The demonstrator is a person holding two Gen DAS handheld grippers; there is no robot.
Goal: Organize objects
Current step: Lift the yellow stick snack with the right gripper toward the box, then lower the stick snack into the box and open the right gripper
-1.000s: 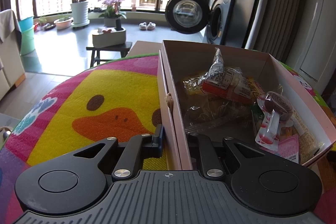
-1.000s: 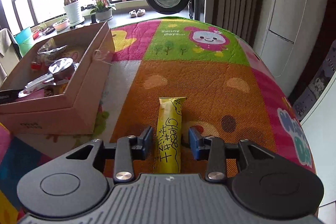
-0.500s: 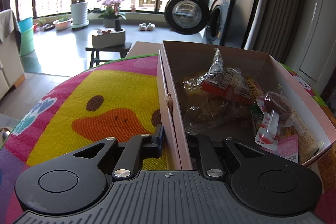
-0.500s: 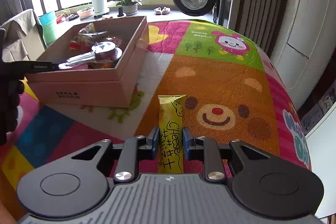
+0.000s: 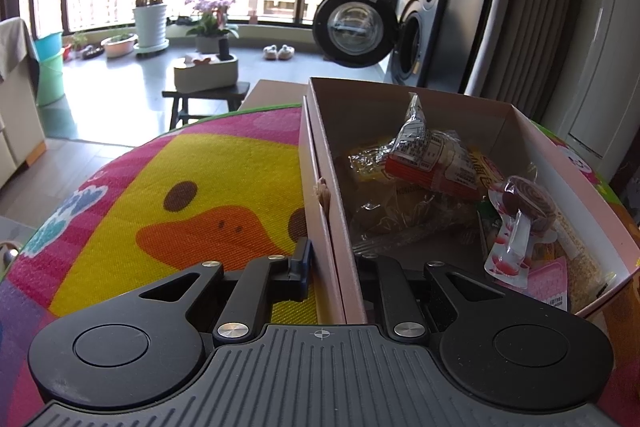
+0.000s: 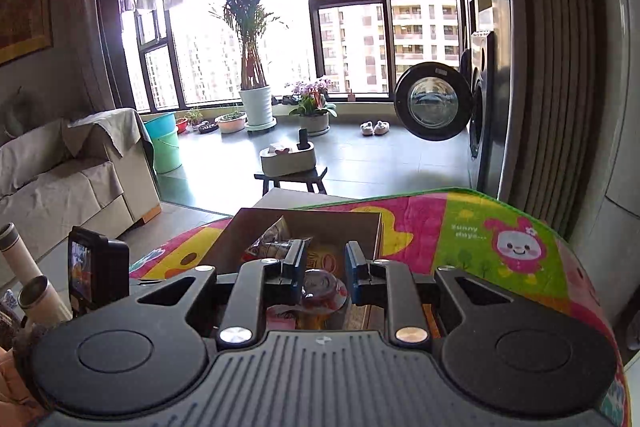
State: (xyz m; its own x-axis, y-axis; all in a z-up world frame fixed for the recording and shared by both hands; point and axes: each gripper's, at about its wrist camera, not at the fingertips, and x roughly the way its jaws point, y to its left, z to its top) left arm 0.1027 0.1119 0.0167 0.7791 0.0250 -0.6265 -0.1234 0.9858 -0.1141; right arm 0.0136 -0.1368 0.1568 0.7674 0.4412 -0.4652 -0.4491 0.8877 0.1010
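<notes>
Over the cardboard box [image 6: 304, 227] hangs the right gripper [image 6: 322, 273], jaws parted to a middling gap with nothing visibly pinched between them. Through that gap you look down on a round wrapped snack and other packets already lying inside. Whether a cheese stick has dropped in, I cannot tell; none shows in either view.

Left gripper [image 5: 332, 259] is working as the anchor: its jaws straddle the box's near side wall, one finger outside on the mat, one inside, closed onto the cardboard. That looks like bracing.

Inside the box [image 5: 440, 119], the left view gives a clear look: a red-and-white crinkly packet [image 5: 432, 163], yellowish bags beneath, a swirled lollipop [image 5: 528, 203] in clear wrap, a pink card in the corner. So by my reading the sorting is well advanced, with several items boxed. What is left outside, these views do not show.

Underneath, a bright cartoon play mat [image 5: 192, 195], duck and bunny panels. Beyond it, tall windows, potted plants, a washing machine [image 6: 436, 107] with its door swung open, a draped sofa.
</notes>
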